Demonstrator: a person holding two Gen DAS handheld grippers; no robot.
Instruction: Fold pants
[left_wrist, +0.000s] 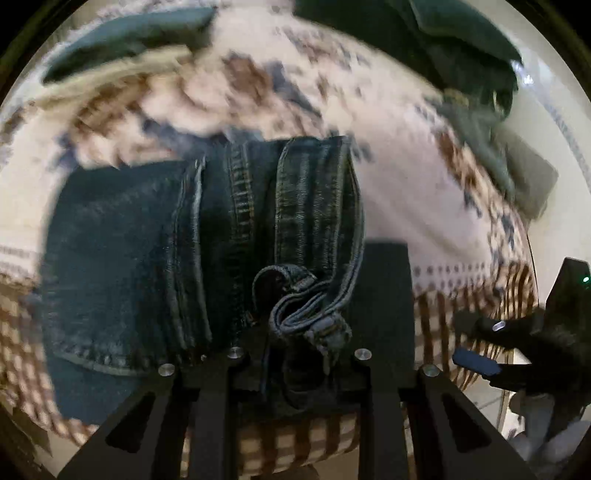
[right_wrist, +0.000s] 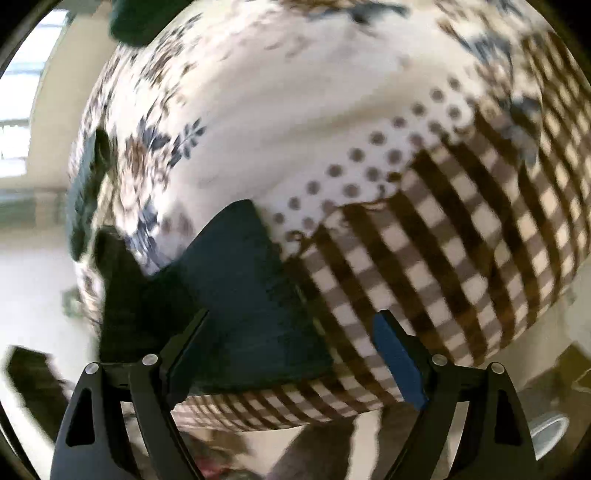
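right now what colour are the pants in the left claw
Dark blue denim pants, clearest in the left wrist view, pinched in the left claw.

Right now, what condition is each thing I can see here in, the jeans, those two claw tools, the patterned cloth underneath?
jeans: bunched, several denim layers gathered and pinched.
left gripper: shut on the jeans' bunched hem and seams.
right gripper: open, fingers wide apart, holding nothing, a corner of denim lying between them.
bedspread: spread under the jeans, slightly wrinkled.
dark green garment: lying crumpled at the far side.

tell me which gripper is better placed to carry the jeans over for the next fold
Left. The left gripper is already shut on a bunched edge of the jeans. The right gripper is open and holds nothing, beside the denim over the bedspread.
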